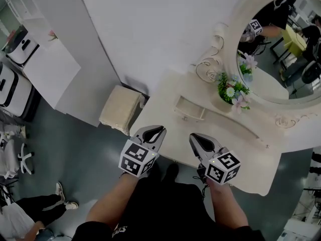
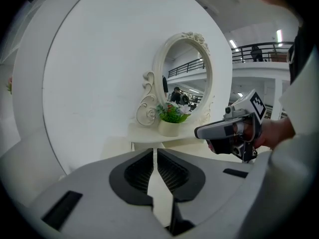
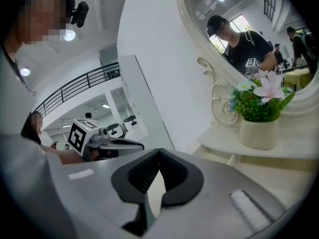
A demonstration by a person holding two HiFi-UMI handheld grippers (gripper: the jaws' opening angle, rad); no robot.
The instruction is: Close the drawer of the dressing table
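Currently 2 handheld grey two-jaw tools w/ marker cubes: L gripper (image 1: 159, 130) and R gripper (image 1: 193, 137), side by side over the near edge of 1 cream-white carved dressing table (image 1: 241, 145).

L gripper jaws pressed together, nothing between. R gripper jaws likewise, tips meeting, empty.

1 small cream drawer (image 1: 189, 115) stands pulled out of the table's raised back ledge, just left of 1 white pot of green leaves w/ pink and white flowers (image 1: 231, 90). It lies beyond both grippers, touching neither.

1 oval mirror in a white scrolled frame (image 1: 283, 67) behind the pot. 1 cream padded square stool (image 1: 119, 109) at the table's left end.

Surface: table top matte cream.

Room: white partition wall (image 1: 150, 24), smooth grey-green floor (image 1: 85, 154), white cabinet unit (image 1: 50, 69) at left, another person's shoe (image 1: 60, 191) lower left.
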